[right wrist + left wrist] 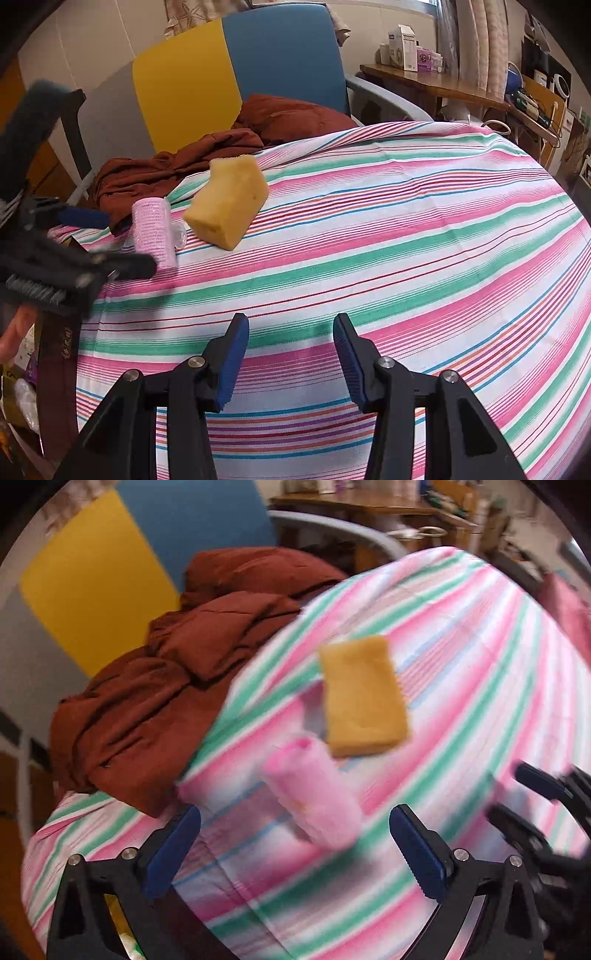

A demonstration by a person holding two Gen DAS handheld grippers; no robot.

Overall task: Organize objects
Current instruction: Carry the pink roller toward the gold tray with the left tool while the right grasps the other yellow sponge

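Standing wide apart, the jaws of the left gripper (295,843) hang over the pink roll (314,794), which lies on the cloth between the pads with neither one touching it. No earlier view is on hand, so I judge only that the roll is loose and free to be gripped or left. It sits near the left edge of the table (406,229), lying on its side, just beside the brown clothes (155,173) heaped over that edge.

Next to the right comes the sponge (227,199), a yellow block close to the roll, nearer the table's far edge than the near one. The two seem grouped on purpose, side by side at one end, which fits a tidying job; whether more is to join them I cannot say.

Further right, the right gripper (291,365) hovers low over bare cloth near the table's near edge, jaws partly open and holding nothing, well apart from both things. It looks parked, out of the left one's way.

Covering the table is a cloth striped pink, green and white, smooth and soft. Behind it stands a chair (221,74) with a yellow and blue back, and to the right a wooden desk (443,85) crowded with boxes.
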